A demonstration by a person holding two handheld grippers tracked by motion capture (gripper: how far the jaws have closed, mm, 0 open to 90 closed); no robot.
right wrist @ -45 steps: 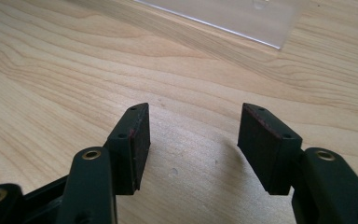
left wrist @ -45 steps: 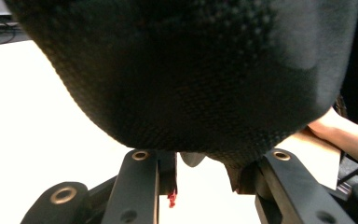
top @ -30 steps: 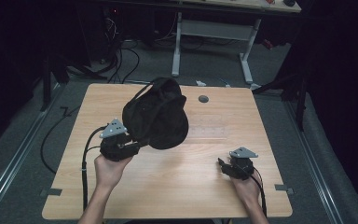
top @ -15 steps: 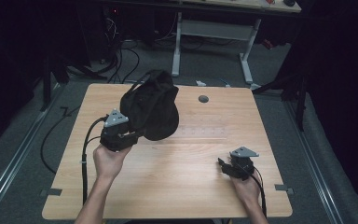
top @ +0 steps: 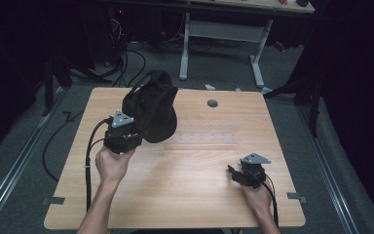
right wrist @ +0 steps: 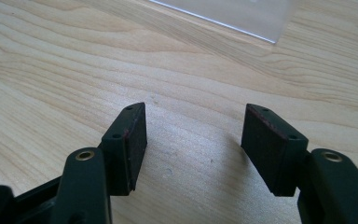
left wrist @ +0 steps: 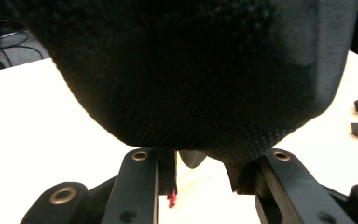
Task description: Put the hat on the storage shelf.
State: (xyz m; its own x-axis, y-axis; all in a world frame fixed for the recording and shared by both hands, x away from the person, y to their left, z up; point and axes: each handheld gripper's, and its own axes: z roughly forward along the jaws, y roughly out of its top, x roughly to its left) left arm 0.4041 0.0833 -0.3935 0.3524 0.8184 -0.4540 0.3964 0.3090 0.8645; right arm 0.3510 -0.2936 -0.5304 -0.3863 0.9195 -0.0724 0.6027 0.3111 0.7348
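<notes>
Bag [top: 151, 109] hangs over the table's [top: 195, 195] far-left corner, pinched in my left gripper [top: 126, 139], while my right gripper [top: 236, 174] rests wide open and empty, so I keep the pinch firm.

Two black handheld grippers, left gripper [top: 135, 138] and right gripper [top: 233, 173], each topped behind the fingers by a grey three-cornered plate. Brass-ringed screw holes below the flat black pads [right wrist: 134, 140]. Black cable [top: 88, 161] trailing rearward; bare forearms, no sleeves.

Dim lab; cables [top: 126, 58] on floor; wooden table [top: 199, 195]
</notes>
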